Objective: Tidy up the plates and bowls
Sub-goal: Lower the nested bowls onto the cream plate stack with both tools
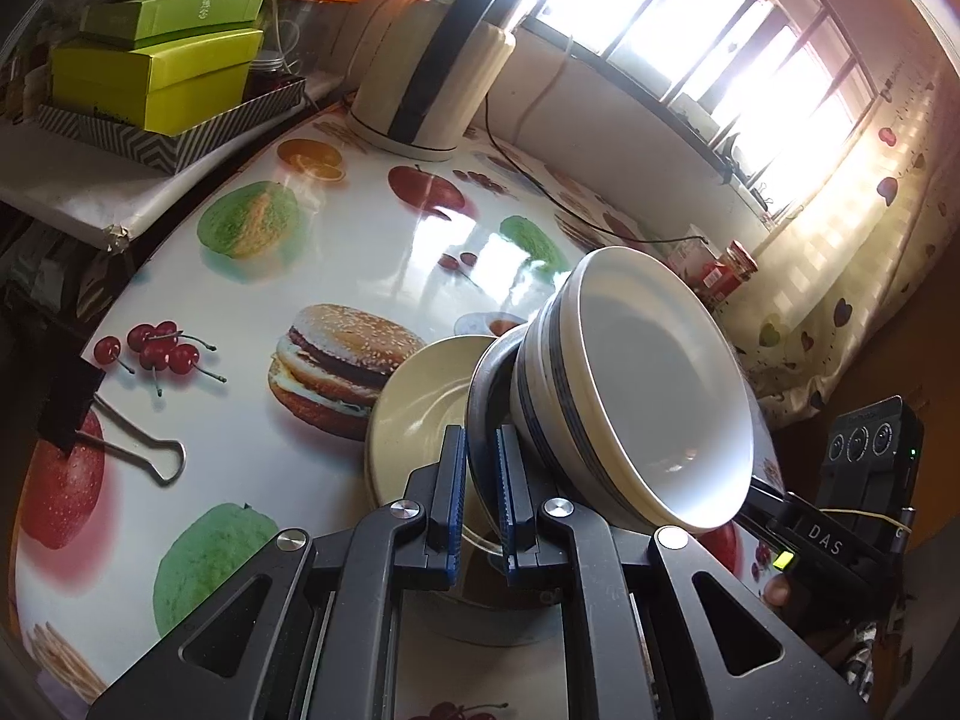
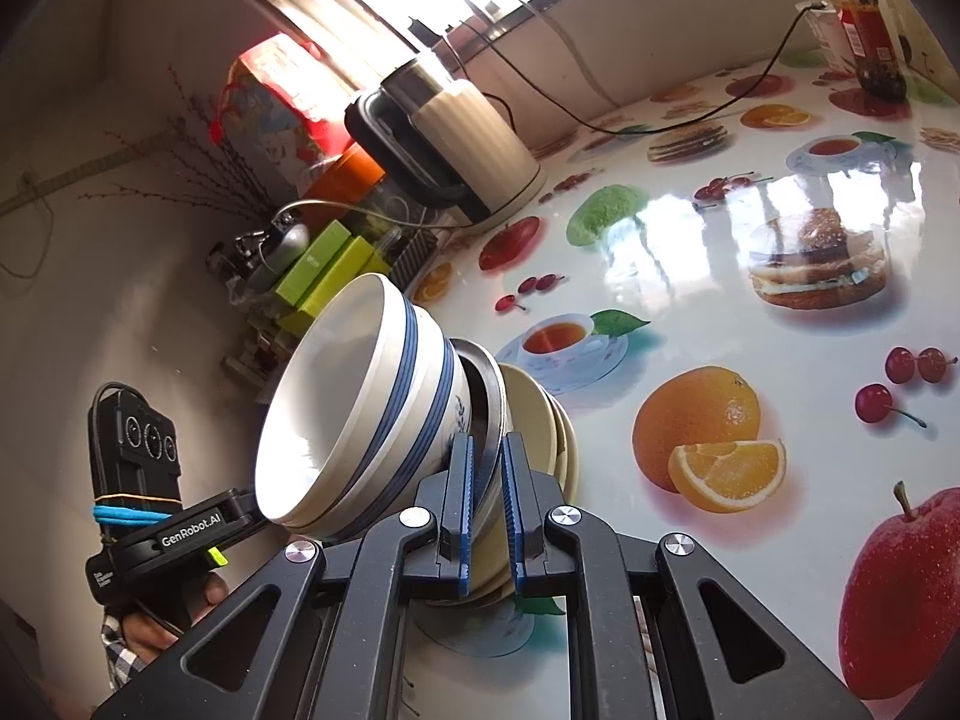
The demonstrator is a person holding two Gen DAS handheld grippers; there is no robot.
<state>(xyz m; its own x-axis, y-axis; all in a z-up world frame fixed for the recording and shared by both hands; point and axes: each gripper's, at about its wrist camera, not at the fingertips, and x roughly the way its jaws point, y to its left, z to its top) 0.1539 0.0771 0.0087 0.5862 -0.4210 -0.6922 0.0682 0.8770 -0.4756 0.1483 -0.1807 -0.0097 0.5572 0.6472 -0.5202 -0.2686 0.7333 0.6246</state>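
- The left gripper (image 1: 480,438), black with blue ribbed pads, is clenched on the rim of a dark steel plate (image 1: 480,372); the rim runs up between its two pads.
- The right gripper (image 2: 487,447) is clenched too, on the opposite edge of the same steel plate (image 2: 489,396), so both hands carry one stack from either side.
- The stack sits directly ahead of each set of fingers. It appears lifted clear of the glossy table with fruit and burger prints (image 1: 252,276), though its underside is hidden.
- The stack's axis leans: the bowl mouths open toward the right in the left wrist view and toward the left in the right wrist view, so the load tilts toward the person rather than sitting level.
- Judged from this, the coming move depends on levelling that axis before setting down; neither hand is nearer, each holds one edge.
- Count: white ceramic bowls with blue bands (image 1: 636,384), apparently two nested, judging by the doubled rims in the right wrist view (image 2: 360,396).
- One steel plate beneath them.
- Cream plates (image 1: 414,396) under the steel one: at least two edges show in the right wrist view (image 2: 555,420); the exact number is unclear.
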